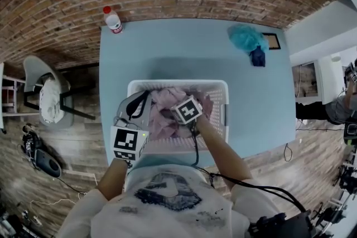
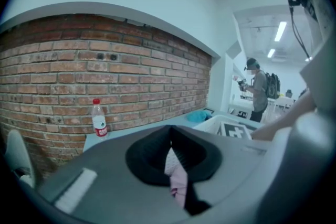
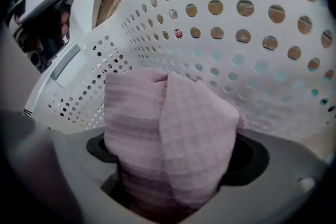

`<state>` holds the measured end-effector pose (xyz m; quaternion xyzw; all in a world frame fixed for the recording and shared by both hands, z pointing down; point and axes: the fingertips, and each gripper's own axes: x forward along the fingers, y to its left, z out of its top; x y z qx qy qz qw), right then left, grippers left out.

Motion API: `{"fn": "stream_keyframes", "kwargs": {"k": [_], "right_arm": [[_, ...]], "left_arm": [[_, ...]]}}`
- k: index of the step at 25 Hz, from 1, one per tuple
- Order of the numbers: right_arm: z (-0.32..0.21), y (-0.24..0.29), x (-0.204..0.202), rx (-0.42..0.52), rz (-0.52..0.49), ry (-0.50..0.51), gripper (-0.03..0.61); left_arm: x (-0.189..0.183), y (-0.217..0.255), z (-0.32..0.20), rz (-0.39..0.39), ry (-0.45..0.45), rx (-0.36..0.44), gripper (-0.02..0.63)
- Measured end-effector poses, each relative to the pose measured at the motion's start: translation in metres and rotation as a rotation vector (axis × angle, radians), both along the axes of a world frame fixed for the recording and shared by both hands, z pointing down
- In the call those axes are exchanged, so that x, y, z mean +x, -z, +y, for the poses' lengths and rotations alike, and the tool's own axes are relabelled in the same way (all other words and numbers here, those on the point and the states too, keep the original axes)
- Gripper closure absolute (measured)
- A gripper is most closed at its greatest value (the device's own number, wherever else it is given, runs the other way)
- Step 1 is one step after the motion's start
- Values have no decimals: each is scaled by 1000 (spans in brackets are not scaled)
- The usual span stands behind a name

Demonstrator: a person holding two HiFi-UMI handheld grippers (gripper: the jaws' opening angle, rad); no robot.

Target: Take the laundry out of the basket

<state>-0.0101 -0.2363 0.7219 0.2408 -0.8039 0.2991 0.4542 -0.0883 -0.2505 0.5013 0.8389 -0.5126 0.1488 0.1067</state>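
A white perforated laundry basket (image 1: 220, 88) stands on the light blue table (image 1: 167, 47) near its front edge, with pink laundry (image 1: 166, 114) piled inside. My left gripper (image 1: 139, 104) sits at the basket's left rim. It is shut on a thin fold of the pink cloth (image 2: 177, 178), which shows between its black pads (image 2: 152, 157). My right gripper (image 1: 192, 111) reaches down into the basket. It is shut on a thick bunch of the pink checked cloth (image 3: 173, 139), which hides its fingertips. The basket wall (image 3: 236, 34) fills the background there.
A water bottle with a red cap (image 1: 113, 20) stands at the table's far left corner by the brick wall. A teal and dark blue cloth heap (image 1: 249, 40) lies at the far right beside a small black frame (image 1: 273, 40). A chair (image 1: 47, 92) stands left of the table. A person (image 2: 258, 89) stands in the far room.
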Motion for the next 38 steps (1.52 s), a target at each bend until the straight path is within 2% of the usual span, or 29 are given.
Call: {"fn": "stream_keyframes", "kwargs": {"k": [5, 7, 16, 21, 23, 32, 38], "right_arm": [[1, -2, -3, -5, 0, -7, 36], [3, 1, -3, 2, -2, 4, 57], [6, 27, -5, 87, -14, 66, 318], [4, 37, -5, 138, -21, 56, 329], [4, 43, -6, 150, -33, 45, 358], [16, 65, -6, 223, -85, 1, 367], [10, 79, 5, 339, -94, -47, 389]], "left_arm": [[-3, 2, -1, 1, 8, 3, 621], [-5, 1, 0, 8, 17, 5, 621], [-9, 5, 13, 20, 37, 9, 621], [-18, 10, 20, 17, 44, 17, 621], [-22, 11, 24, 16, 46, 18, 621], [-30, 13, 44, 18, 31, 29, 621], [-35, 18, 54, 25, 21, 35, 621]]}}
